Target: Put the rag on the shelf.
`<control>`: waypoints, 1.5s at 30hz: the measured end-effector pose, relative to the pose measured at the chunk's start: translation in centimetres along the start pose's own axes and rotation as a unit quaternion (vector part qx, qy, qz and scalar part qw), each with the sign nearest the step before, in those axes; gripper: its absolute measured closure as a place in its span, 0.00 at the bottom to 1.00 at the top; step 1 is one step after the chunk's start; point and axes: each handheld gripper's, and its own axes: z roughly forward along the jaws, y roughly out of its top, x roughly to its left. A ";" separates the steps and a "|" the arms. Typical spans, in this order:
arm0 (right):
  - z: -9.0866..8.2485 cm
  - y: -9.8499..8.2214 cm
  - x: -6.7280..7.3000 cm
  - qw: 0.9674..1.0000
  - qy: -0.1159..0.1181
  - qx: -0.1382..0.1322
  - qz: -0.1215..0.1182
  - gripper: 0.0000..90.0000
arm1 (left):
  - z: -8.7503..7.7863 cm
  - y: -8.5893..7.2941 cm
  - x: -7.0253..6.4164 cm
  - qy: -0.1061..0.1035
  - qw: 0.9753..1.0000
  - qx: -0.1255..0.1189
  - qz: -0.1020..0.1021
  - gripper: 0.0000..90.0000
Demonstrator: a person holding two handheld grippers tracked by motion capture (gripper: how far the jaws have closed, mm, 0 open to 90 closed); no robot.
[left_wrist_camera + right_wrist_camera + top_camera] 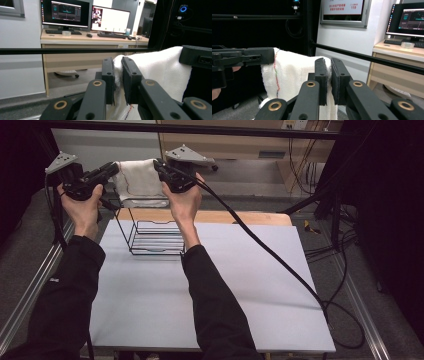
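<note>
The left gripper [114, 168] and right gripper [159, 167] each pinch a top corner of the white towel [138, 182], jaws clamped on the cloth — likely to keep it spread flat for draping over the wire rack [152, 236] on the bench [200, 285]. It hangs above the rack's far side — coarse-woven, with coloured stitching along one edge.

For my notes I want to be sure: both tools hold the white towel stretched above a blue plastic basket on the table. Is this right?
Not quite. In the high view the towel, held by the left tool and right tool, hangs above a black wire rack, not a blue plastic basket.
</note>
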 end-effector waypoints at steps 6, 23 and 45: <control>-0.2 -0.7 0.0 1.000 -0.002 0.008 0.010 0.94 | 0.1 -0.4 -0.1 -0.004 1.000 0.009 0.007 0.89; -0.9 -2.3 -0.7 1.000 -0.005 0.021 0.014 0.94 | 1.2 -1.7 -0.5 -0.008 0.999 0.028 0.013 0.89; -1.9 -3.1 0.3 1.000 0.008 0.022 0.010 0.93 | -0.7 -2.5 -0.5 -0.028 0.999 0.033 0.027 0.89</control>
